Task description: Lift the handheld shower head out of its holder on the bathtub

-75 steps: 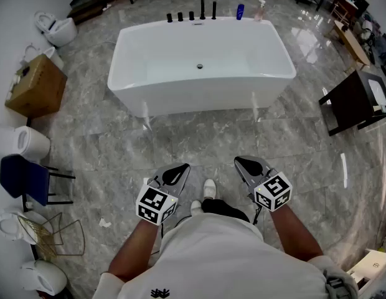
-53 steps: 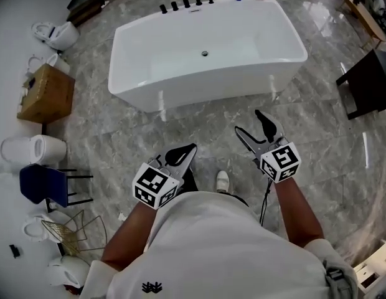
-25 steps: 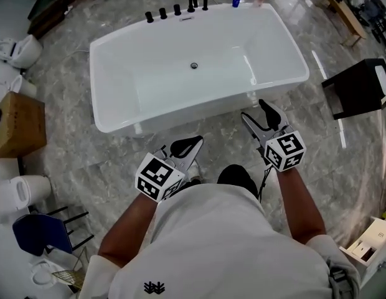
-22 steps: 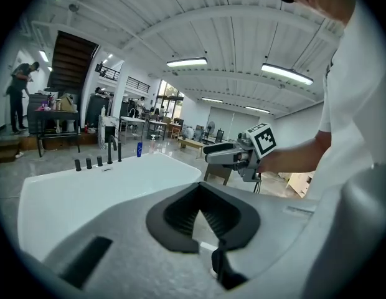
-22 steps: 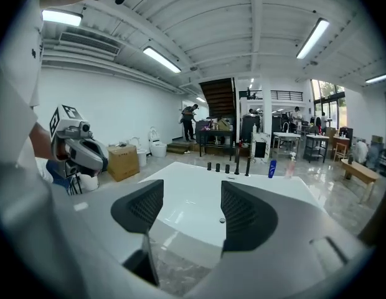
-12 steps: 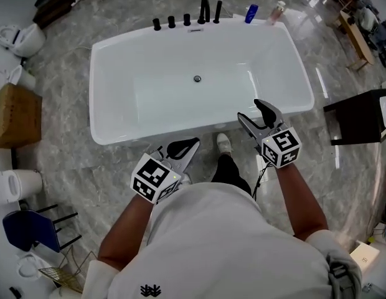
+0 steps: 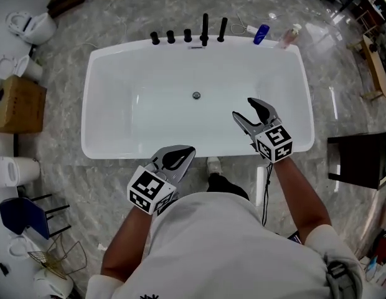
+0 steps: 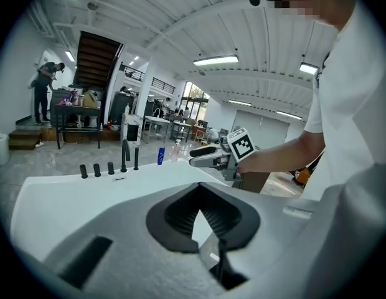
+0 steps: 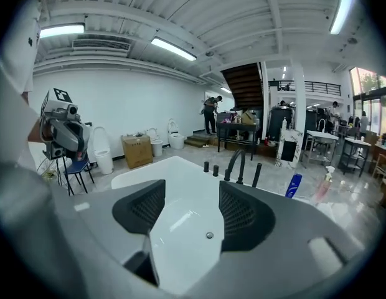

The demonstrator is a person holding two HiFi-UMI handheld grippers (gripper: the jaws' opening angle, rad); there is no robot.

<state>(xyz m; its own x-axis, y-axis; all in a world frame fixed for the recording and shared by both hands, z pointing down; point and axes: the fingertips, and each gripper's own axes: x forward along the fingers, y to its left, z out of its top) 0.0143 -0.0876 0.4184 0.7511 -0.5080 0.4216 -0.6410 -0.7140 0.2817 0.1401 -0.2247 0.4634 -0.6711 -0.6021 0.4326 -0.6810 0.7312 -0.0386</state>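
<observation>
The white bathtub (image 7: 93, 92) carries a row of black fittings on its far rim. The handheld shower head (image 7: 223, 28) stands upright in its holder, right of the curved spout (image 7: 205, 28); it also shows as a slim black rod, the shower head (image 9: 256, 174) and shower head (image 8: 136, 157). My right gripper (image 7: 244, 109) hangs over the tub's near right part, far from the fittings; its jaws are wide and closing slightly, nothing between them (image 9: 192, 192). My left gripper (image 7: 174, 157) is at the near rim, jaw tips meeting, empty (image 8: 198, 189).
A blue bottle (image 7: 261, 33) and a pink bottle (image 7: 287, 37) stand on the far right rim. Left of the tub are a cardboard box (image 7: 15, 104), toilets (image 7: 31, 25) and a blue chair (image 7: 22, 213). A black cabinet (image 7: 361, 161) stands at the right.
The tub has come closer and lower in the head view. Both grippers have travelled forward to it; the right one now hangs over the basin, the left at the near rim.
</observation>
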